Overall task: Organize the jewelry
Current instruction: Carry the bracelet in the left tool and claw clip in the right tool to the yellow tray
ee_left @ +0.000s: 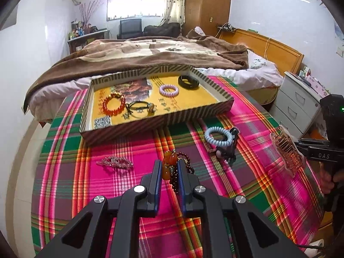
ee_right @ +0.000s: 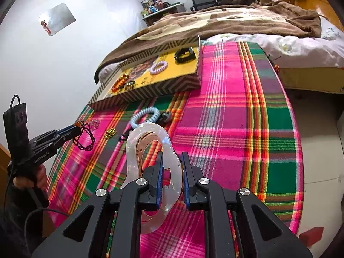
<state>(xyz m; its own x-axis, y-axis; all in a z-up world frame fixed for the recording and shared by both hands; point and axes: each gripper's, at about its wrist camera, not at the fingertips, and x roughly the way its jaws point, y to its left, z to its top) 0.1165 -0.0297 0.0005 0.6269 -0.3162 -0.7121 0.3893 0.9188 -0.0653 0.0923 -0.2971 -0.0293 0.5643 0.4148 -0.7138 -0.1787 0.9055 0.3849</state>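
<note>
Left wrist view. Left gripper (ee_left: 168,167) fingers clenched on a dark red beaded bracelet with amber-orange stones (ee_left: 172,167); the strand hangs off the plaid-covered tabletop (ee_left: 247,111), loose end drooping between the fingers. Shallow striped cardboard tray with yellow floor (ee_left: 154,121) lies straight ahead and slightly left, long side facing the fingers, near wall between them and the drop spot. Already inside: orange bead bracelet (ee_left: 114,103), lilac coil hair tie (ee_left: 169,89), black band (ee_left: 188,82), thin black hair tie with a charm (ee_left: 139,107). On the cloth: silver rhinestone clip (ee_left: 115,162), pale blue coil hair tie (ee_left: 218,136), dark claw clip (ee_left: 228,152).

Right wrist view. Right gripper (ee_right: 172,169) fingers grasping a clear and rose-gold oval hair clip (ee_right: 148,148), held on edge, long axis running along the fingers. Tray (ee_right: 150,87) lies ahead and well to the left, near corner pointing this way. Left gripper (ee_right: 75,131) sits to the left with the bracelet (ee_right: 85,137) dangling.

Judgement: left gripper is nearer and squarer to the tray; its load must clear the near wall. The right needs a leftward swing.
</note>
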